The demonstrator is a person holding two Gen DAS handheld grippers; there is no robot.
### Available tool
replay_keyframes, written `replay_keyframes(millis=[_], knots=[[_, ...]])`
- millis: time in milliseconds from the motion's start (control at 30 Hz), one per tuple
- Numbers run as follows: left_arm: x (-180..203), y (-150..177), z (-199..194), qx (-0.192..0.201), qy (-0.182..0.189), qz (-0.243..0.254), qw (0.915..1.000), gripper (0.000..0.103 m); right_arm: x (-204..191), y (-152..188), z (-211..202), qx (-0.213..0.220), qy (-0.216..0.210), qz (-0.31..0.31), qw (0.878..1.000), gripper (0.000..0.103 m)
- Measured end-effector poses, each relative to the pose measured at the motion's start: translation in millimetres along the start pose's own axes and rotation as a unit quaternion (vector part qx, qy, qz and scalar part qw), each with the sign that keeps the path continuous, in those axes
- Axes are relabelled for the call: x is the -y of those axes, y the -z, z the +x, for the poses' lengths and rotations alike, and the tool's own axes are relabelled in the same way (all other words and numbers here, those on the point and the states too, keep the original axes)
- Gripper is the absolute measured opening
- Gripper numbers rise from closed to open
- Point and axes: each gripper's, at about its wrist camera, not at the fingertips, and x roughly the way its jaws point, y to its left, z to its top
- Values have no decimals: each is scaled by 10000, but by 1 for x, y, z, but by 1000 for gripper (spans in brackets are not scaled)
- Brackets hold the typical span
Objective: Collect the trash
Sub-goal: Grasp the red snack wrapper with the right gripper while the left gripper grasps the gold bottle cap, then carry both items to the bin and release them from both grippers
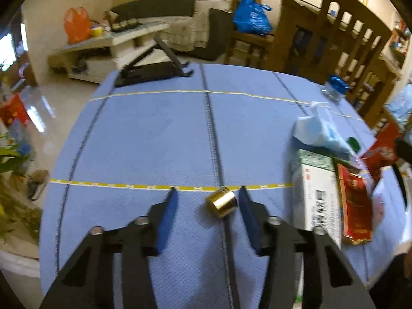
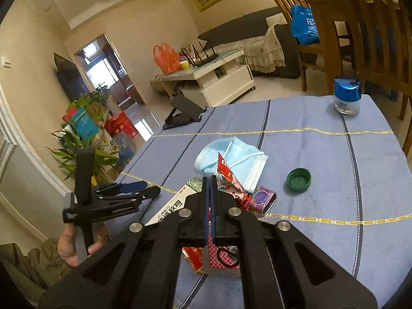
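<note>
A small gold cap [image 1: 222,202] lies on the blue tablecloth between the fingers of my left gripper [image 1: 208,194], close to the right finger; the gripper is open and low over the cloth. My right gripper [image 2: 209,180] is shut on a red snack wrapper [image 2: 226,177], held above a trash pile: a blue face mask [image 2: 231,158], a white carton [image 1: 318,198], a red packet [image 1: 354,206], a purple tape roll [image 2: 262,198]. A green bottle cap [image 2: 298,179] lies apart on the right. The left gripper also shows in the right wrist view [image 2: 144,189].
A black folding stand [image 1: 154,72] sits at the table's far left corner. A jar with a blue lid [image 2: 346,97] stands at the far right. Wooden chairs [image 2: 373,38] stand behind the table. Plants [image 2: 85,154] and boxes are on the floor to the left.
</note>
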Motion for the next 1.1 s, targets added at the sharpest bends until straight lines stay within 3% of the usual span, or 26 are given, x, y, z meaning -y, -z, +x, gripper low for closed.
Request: replay_keyframes(millis=[33, 133, 300, 533, 633, 833, 1100], knots=[[-1, 1, -1, 31, -192, -75, 9998, 22, 1, 0, -1, 13, 7, 8, 10000, 1], [-10, 6, -6, 95, -181, -450, 9988, 22, 4, -1, -5, 59, 62, 15, 10000, 1], [-19, 9, -15, 203, -179, -658, 9975, 21, 6, -1, -14, 186, 57, 69, 9998, 1], [1, -2, -47, 694, -554, -322, 9955, 22, 17, 0, -25, 305, -214, 278, 9989, 1], [27, -10, -59, 862, -399, -45, 9955, 22, 32, 2, -23, 198, -130, 531, 9983, 1], [92, -25, -71, 988, 299, 451, 9936, 22, 63, -1, -53, 520, -72, 920, 9944, 1], [184, -32, -65, 916, 951, 1117, 9849, 22, 123, -3, -94, 626, 790, 1207, 9876, 1]])
